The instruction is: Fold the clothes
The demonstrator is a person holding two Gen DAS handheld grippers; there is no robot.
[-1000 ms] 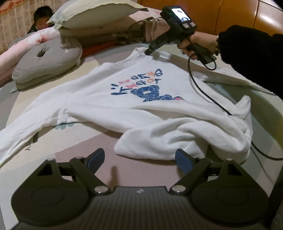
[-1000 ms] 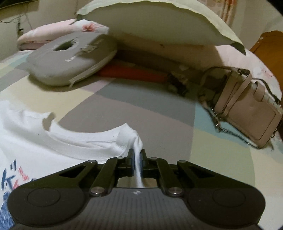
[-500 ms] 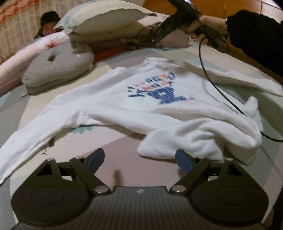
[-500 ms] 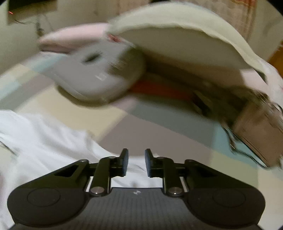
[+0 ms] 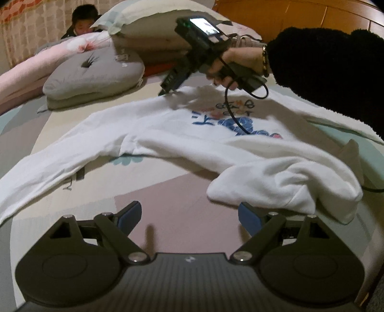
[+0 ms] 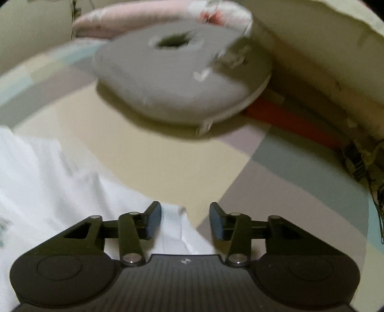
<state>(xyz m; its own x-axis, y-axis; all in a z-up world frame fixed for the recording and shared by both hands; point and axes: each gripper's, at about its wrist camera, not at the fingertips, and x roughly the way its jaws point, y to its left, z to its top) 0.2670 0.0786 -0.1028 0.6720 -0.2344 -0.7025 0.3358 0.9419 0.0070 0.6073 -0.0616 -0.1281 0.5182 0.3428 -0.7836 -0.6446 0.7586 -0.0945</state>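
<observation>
the white sweatshirt lies spread across the patchwork bed cover, its blue and pink print facing up, one long sleeve stretched out toward the left edge of my left view and its lower hem bunched into a thick fold on the right. my left gripper hangs just short of that bunched fold with its blue pads wide apart and nothing between them but bare cover; the right-hand pad sits just beside the edge of the fold, and i cannot tell whether it touches. my right gripper is up by the far edge of the sweatshirt, pointing down at it, its jaws opening; a ridge of white cloth runs up between the pads, and neither pad presses on it. from my left view i see my right hand wrapped around the handle of that gripper, a black fuzzy sleeve behind it, a bracelet at the wrist and a black cable looping down over the print. a grey cushion with a hole in its middle lies beyond the sweatshirt, well apart from it, with a pale pillow and pink bedding stacked behind. a person sits behind the bedding at the far left corner. the right view is blurred.
</observation>
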